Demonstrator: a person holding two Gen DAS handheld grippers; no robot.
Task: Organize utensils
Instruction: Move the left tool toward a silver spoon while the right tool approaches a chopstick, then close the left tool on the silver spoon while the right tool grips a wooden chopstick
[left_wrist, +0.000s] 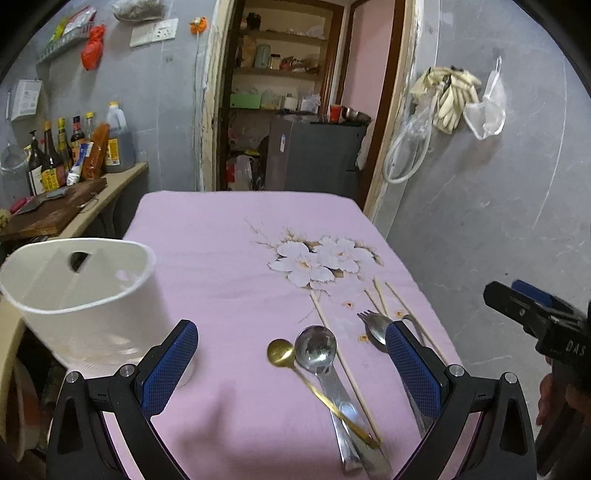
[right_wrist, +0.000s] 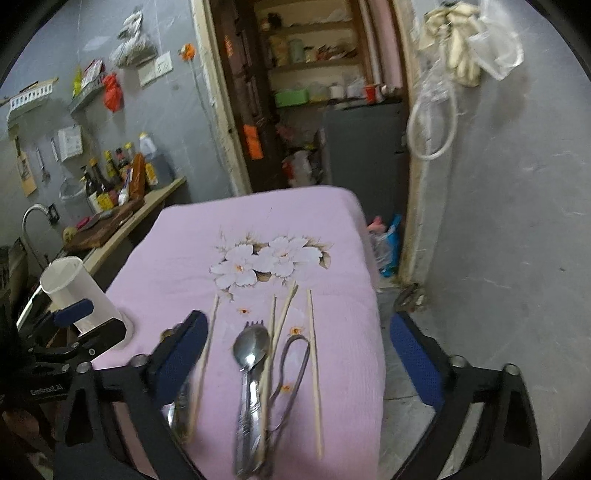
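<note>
Two grippers hover over the near edge of a table (left_wrist: 221, 236) covered in a pink cloth printed with white flowers. The left gripper (left_wrist: 291, 369) has its jaws spread wide with nothing between them; the right gripper (right_wrist: 299, 365) is likewise wide open and empty. A white holder (left_wrist: 85, 299) stands at the table's near left — a divider with a cut-out handle shows inside it, and nothing else can be seen in it. The utensils lie loose on the cloth at the near right: a small gold spoon (left_wrist: 281, 352) just left of a large steel spoon (left_wrist: 316, 349), the gold handle crossing over the steel one. To the right of them lies a spork (right_wrist: 251, 347) with short tines at its far tip, and beside it a wire-handled piece (right_wrist: 291, 376) that is too blurred to name. Several chopsticks (right_wrist: 314, 369) lie scattered among them, running near to far.
</note>
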